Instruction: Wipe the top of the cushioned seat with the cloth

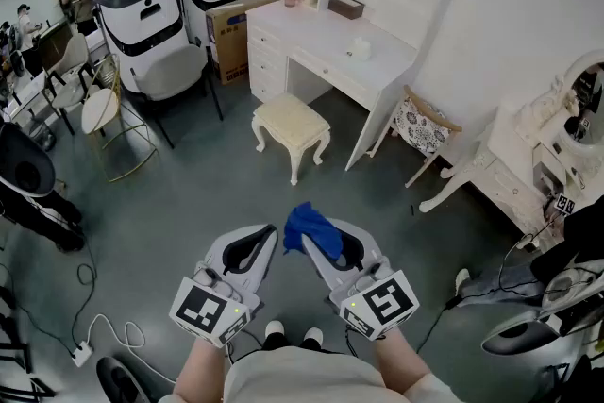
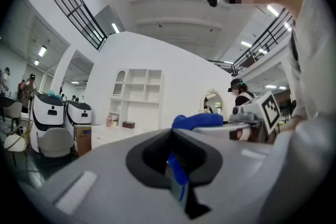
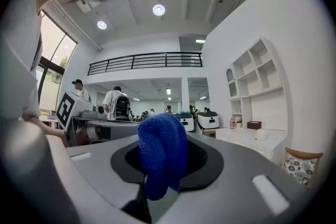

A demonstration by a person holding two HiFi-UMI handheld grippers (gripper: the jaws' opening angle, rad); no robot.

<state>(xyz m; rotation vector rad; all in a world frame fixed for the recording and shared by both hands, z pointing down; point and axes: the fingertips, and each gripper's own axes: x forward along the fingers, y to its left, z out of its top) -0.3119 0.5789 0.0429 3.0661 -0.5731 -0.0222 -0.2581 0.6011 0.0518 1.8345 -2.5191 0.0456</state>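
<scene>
The cushioned seat (image 1: 291, 121) is a cream stool with white curved legs, standing on the grey floor in front of the white desk, well ahead of both grippers. My right gripper (image 1: 317, 245) is shut on a blue cloth (image 1: 311, 230), which bunches up over its jaw tips. In the right gripper view the cloth (image 3: 163, 155) hangs down across the dark jaw opening of that gripper (image 3: 157, 176). My left gripper (image 1: 264, 237) is held beside it, shut, with nothing seen in it. Seen from the left gripper (image 2: 175, 140), the cloth (image 2: 197, 121) is just to its right.
A white desk (image 1: 330, 47) with shelves stands behind the stool. A chair with a patterned cushion (image 1: 423, 128) leans at the desk's right. A white vanity (image 1: 528, 167) is at the right, a grey chair (image 1: 173, 74) and two white machines (image 1: 142, 9) at the left. A cable and power strip (image 1: 83, 352) lie on the floor.
</scene>
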